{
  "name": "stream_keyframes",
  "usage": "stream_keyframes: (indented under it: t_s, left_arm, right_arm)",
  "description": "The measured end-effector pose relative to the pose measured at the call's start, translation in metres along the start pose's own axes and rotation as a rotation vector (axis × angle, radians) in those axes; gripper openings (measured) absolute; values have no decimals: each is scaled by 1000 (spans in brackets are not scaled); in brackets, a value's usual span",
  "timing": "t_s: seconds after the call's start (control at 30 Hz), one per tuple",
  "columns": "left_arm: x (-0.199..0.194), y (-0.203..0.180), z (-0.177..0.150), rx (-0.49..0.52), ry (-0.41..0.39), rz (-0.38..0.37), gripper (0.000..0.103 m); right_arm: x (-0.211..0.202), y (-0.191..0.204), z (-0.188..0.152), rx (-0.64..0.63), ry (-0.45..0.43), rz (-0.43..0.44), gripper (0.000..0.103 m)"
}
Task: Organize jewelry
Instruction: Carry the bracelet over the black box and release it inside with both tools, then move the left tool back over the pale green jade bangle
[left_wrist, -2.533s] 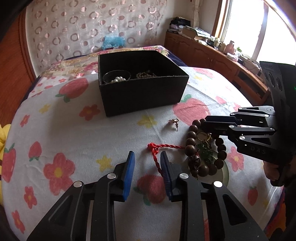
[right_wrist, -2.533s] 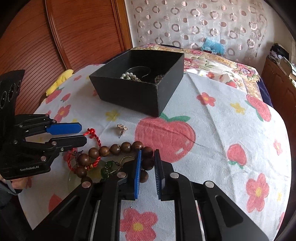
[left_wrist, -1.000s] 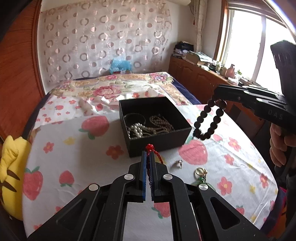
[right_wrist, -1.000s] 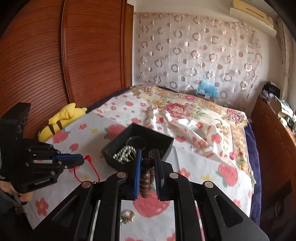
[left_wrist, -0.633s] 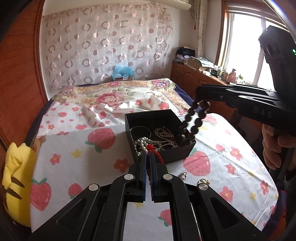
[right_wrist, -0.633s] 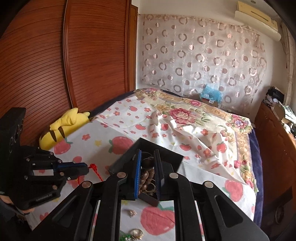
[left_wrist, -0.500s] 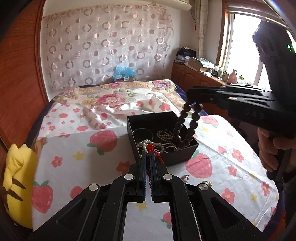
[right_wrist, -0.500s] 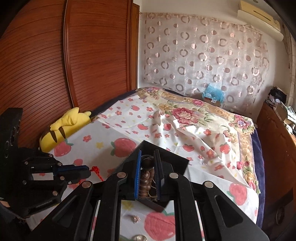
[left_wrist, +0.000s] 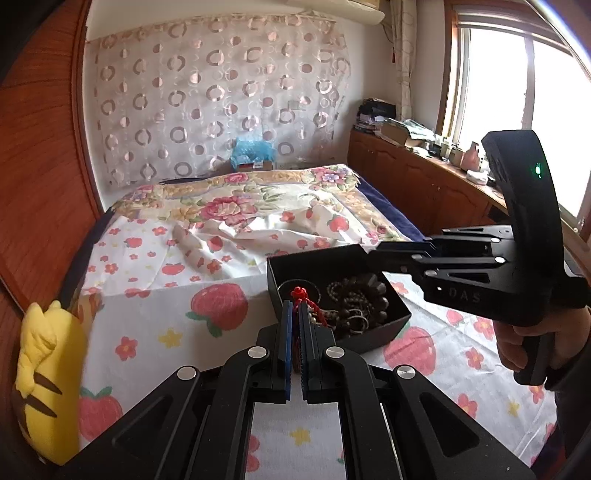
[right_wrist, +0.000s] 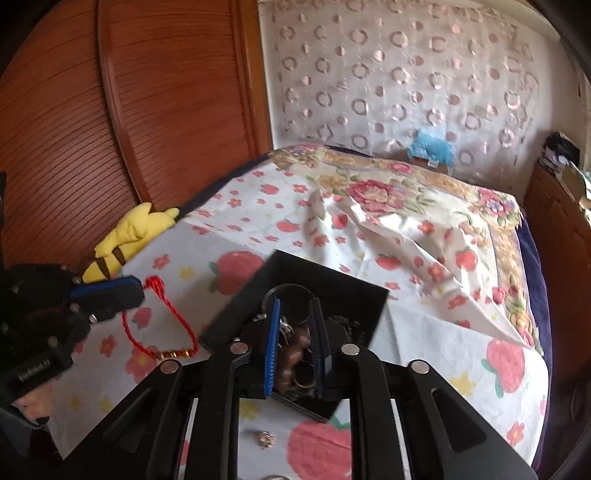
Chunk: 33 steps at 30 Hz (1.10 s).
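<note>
At frame centre, my left gripper (left_wrist: 294, 314) pinches the red cord bracelet (right_wrist: 162, 321) while my right gripper (right_wrist: 297, 332), jaws parted, hovers over the wooden bead bracelet (left_wrist: 364, 299) in the black box (left_wrist: 373, 334).

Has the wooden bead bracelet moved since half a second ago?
Yes. The wooden bead bracelet dropped from the right gripper, now open, into the black box.

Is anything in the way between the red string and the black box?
Nothing visible blocks it. The left claw holds the red string beside the open black box. The right claw hovers over the box's middle, jaws apart, above the brown beads.
</note>
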<state>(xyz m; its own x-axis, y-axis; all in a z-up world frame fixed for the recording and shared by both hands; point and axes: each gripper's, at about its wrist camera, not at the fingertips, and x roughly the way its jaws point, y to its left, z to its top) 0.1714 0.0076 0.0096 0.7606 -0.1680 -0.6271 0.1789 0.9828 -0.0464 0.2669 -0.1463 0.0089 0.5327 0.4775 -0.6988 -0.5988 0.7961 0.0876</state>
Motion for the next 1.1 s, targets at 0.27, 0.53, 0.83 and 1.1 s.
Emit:
stream_keyframes:
  t_s: [0.27, 0.53, 0.83, 1.1]
  left_arm:
    - [27, -11, 17, 23, 20, -7, 2]
    - [53, -29, 25, 42, 46, -22, 2]
    - [65, -45, 34, 70, 48, -19, 2]
    - [68, -43, 40, 62, 46, 5, 4]
  right_arm:
    - [-9, -23, -16, 31, -7, -38, 25]
    - [-23, -45, -38, 45, -2, -72, 25]
    - [-34, -60, -57, 55, 1, -89, 25]
    - [-39, -53, -62, 39, -2, -88, 25]
